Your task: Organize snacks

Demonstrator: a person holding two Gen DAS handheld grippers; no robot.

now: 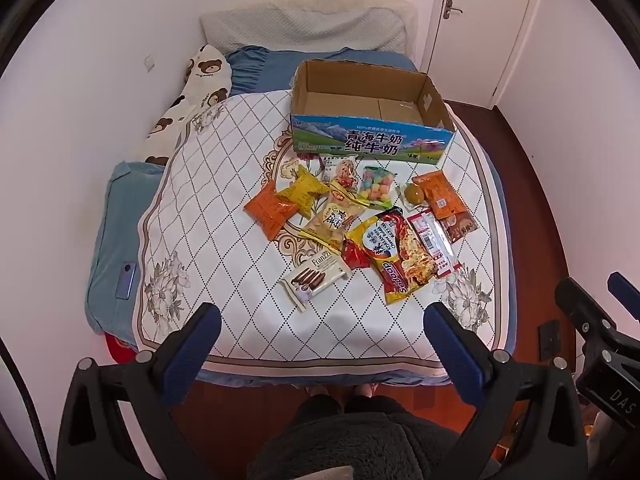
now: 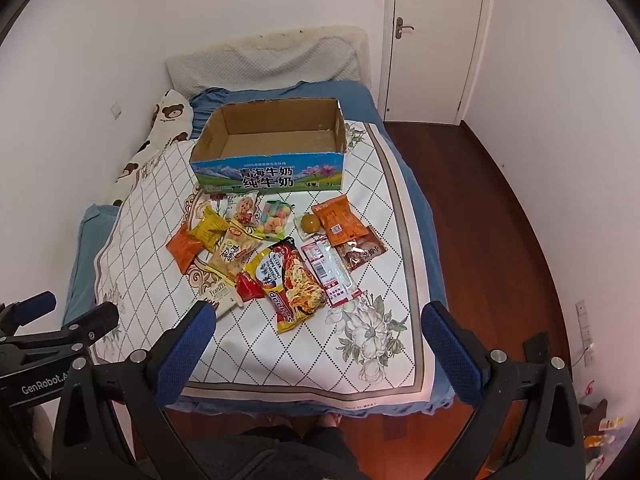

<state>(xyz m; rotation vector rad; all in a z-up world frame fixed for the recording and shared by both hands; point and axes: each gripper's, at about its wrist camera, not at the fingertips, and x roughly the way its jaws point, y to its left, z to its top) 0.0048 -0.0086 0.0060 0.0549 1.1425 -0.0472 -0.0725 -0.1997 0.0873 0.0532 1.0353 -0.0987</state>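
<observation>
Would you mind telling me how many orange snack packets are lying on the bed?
2. The left orange packet lies at the pile's left end, touching a yellow packet; the right orange packet lies beside a round yellow snack. Others may be hidden underneath.

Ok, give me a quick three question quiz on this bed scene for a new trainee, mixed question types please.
1. True or false: the open cardboard milk box already holds snacks.
2. Which lies nearest the bed's foot: A) white Franzzi wafer pack B) orange crinkled snack bag C) clear bag of pastel candy balls?
3. Fill in: both blue-padded grippers, left gripper and right gripper, are ____.

Key: 1 false; 2 A; 3 open.
</observation>
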